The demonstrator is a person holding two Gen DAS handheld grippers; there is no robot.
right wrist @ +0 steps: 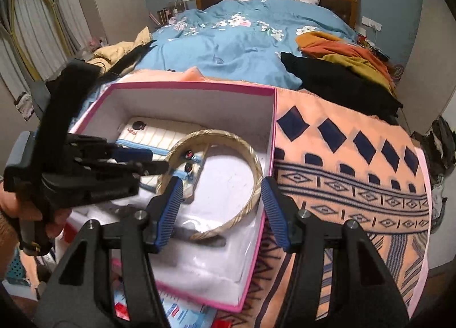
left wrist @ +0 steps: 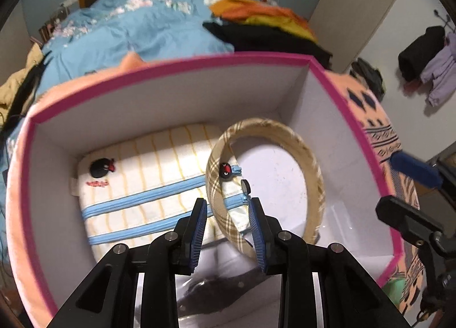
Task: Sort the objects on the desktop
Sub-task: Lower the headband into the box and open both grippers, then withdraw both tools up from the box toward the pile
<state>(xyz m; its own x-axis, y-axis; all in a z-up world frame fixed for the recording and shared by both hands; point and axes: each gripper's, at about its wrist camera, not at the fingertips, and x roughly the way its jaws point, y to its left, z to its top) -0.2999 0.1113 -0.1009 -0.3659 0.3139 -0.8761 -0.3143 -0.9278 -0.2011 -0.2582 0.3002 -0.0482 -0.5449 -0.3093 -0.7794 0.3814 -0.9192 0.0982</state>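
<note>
A white box with a pink rim (left wrist: 171, 67) (right wrist: 188, 86) sits on a patterned cloth. Inside lies a yellow-striped pencil case (left wrist: 148, 174) (right wrist: 159, 134) with blue zips. A beige plaid headband (left wrist: 310, 157) (right wrist: 253, 174) leans on it, standing on edge. My left gripper (left wrist: 228, 222) (right wrist: 159, 161) reaches into the box, open, with the headband's near-left arc in the gap between its blue pads. My right gripper (right wrist: 222, 208) (left wrist: 410, 194) hovers open over the box's near right wall, holding nothing. A dark item in clear plastic (left wrist: 205, 285) (right wrist: 199, 234) lies on the box floor.
The peach cloth with dark blue patterns (right wrist: 356, 171) covers the surface right of the box. Behind is a bed with a blue duvet (right wrist: 228, 37) and piled clothes (right wrist: 342, 71). A hand (right wrist: 57, 217) holds the left gripper. Colourful packets (right wrist: 185, 313) lie below the box.
</note>
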